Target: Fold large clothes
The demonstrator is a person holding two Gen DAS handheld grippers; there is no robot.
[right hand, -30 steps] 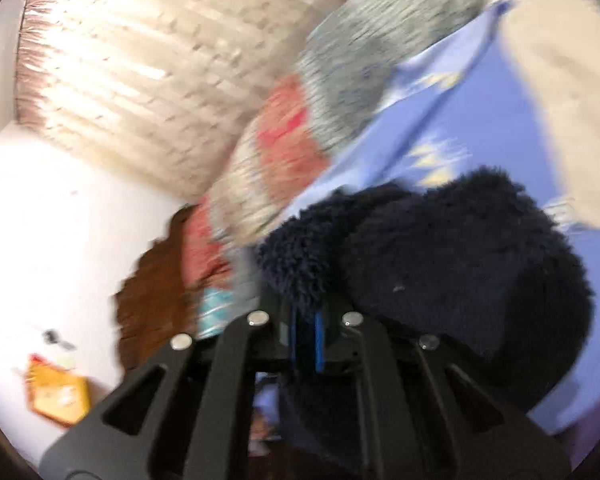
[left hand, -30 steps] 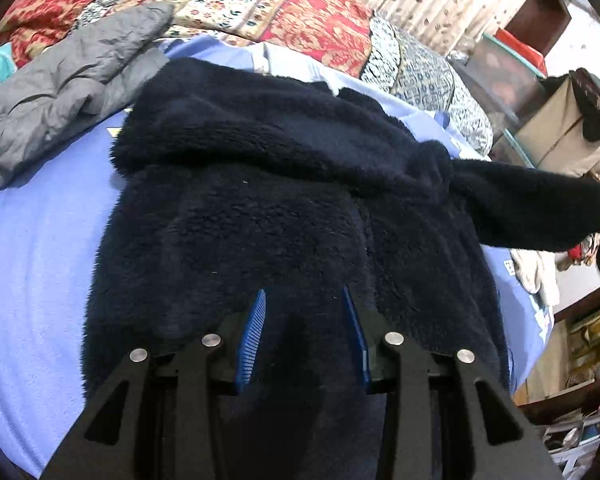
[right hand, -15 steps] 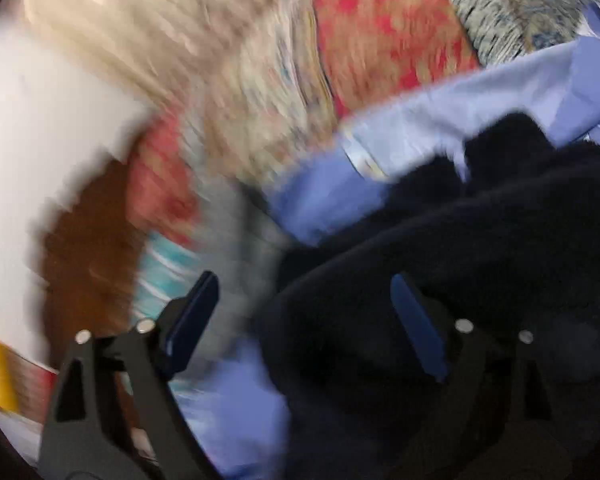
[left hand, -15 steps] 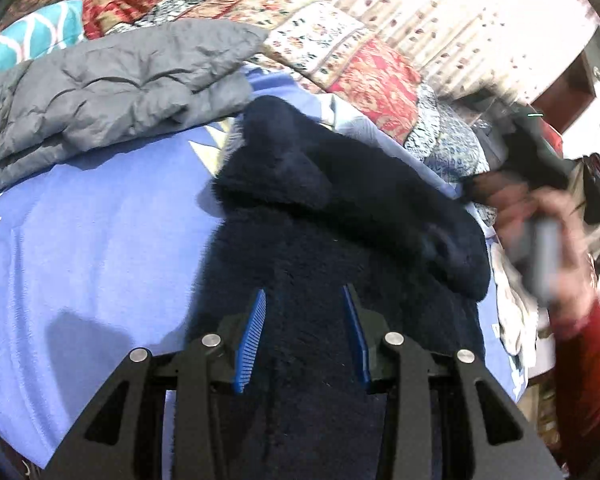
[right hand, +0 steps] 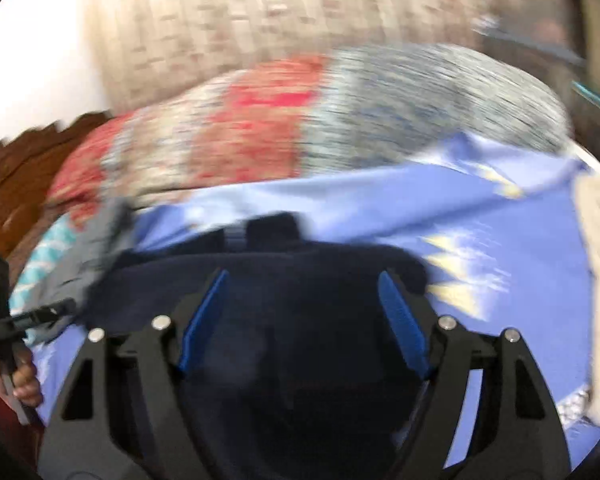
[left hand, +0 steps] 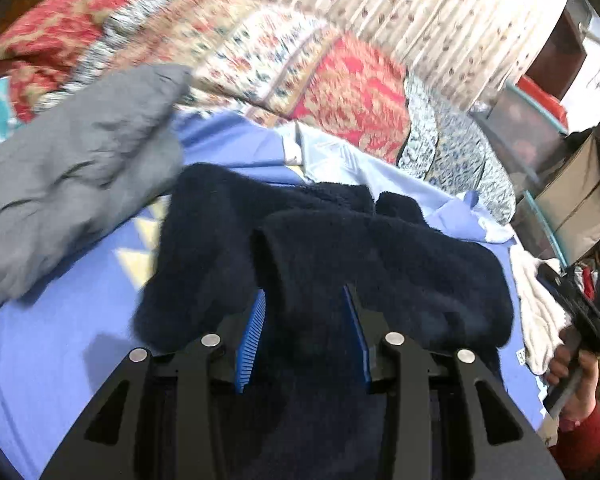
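Observation:
A dark navy fleece jacket (left hand: 340,248) lies folded on the blue bedsheet (left hand: 80,312); its sleeve lies across the body. My left gripper (left hand: 306,304) is just above the jacket's near edge, jaws apart, with fleece between the blue pads; whether it grips is unclear. In the blurred right wrist view the jacket (right hand: 300,300) lies under my right gripper (right hand: 304,280), whose jaws are wide open and empty. The right gripper with its hand also shows at the right edge of the left wrist view (left hand: 580,320).
A grey padded jacket (left hand: 72,172) lies at the left on the sheet. Patterned red quilts (left hand: 260,60) are piled at the back before a curtain. A cream cloth (left hand: 540,312) lies at the bed's right edge. Shelves and boxes (left hand: 560,128) stand right.
The right gripper let go of the sleeve, opened wide and drew back to the right. The sleeve now lies across the jacket. The left gripper swung slightly, still over the near edge.

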